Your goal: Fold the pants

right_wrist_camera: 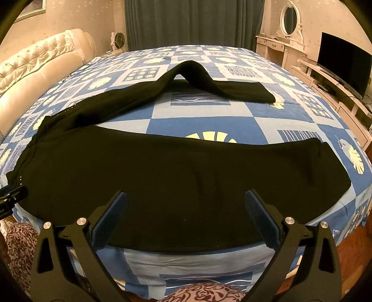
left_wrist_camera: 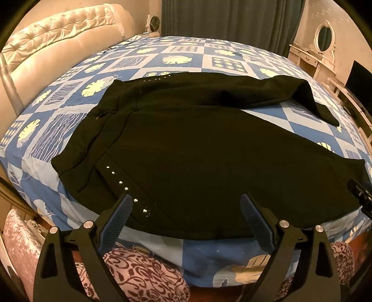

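Our left claw (left_wrist_camera: 184, 201) stands wide, its blue pads apart and holding nothing, poised over the near edge of the black pants (left_wrist_camera: 209, 148) by a line of small silver studs (left_wrist_camera: 126, 188). Our right claw (right_wrist_camera: 186, 198) is just as wide and empty, over the near leg further along. The pants lie spread on the bed (right_wrist_camera: 202, 120): the near leg runs along the bed's front edge, the far leg (right_wrist_camera: 190, 76) bends up into a hump and back down, and bare sheet shows between the two. Beyond the pants the sheet runs open to the curtain (right_wrist_camera: 193, 21). A tufted headboard (left_wrist_camera: 58, 44) bounds the left side; a dresser (right_wrist_camera: 279, 48) and television (right_wrist_camera: 344, 60) stand on the right.
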`<state>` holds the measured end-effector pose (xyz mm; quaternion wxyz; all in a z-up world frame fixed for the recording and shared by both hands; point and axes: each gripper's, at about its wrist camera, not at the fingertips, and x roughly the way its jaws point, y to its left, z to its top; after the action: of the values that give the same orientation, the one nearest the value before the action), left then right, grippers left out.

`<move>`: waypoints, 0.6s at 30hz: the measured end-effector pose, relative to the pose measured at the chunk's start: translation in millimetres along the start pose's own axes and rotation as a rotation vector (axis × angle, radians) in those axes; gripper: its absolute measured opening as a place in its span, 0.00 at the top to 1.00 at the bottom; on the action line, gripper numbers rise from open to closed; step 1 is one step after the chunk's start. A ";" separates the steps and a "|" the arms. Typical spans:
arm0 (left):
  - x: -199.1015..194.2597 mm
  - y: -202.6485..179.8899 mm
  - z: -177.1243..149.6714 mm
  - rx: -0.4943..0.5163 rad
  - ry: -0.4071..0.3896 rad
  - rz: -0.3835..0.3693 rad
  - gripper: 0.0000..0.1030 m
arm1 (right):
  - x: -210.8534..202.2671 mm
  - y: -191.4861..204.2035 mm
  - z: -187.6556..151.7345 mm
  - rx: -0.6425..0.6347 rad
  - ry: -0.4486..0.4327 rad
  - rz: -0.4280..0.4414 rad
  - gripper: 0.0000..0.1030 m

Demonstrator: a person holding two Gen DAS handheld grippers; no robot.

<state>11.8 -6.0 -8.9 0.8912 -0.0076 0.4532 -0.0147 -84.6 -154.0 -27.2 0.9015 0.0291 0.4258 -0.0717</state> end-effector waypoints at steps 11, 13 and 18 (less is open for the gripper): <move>1.3 -1.5 -2.2 -0.004 0.005 0.002 0.10 | 2.6 -0.9 -1.3 -0.007 0.005 0.007 0.02; 2.1 -1.9 -2.8 -0.006 0.007 0.001 0.10 | 3.3 0.5 -1.8 -0.006 0.007 0.008 0.02; 1.5 -3.7 -3.8 -0.004 0.006 0.003 0.10 | 3.0 1.0 -2.1 -0.007 0.007 0.009 0.02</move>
<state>9.5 -9.7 -12.2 0.8900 -0.0085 0.4557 -0.0124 -84.1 -153.1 -30.9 0.9003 0.0281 0.4292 -0.0663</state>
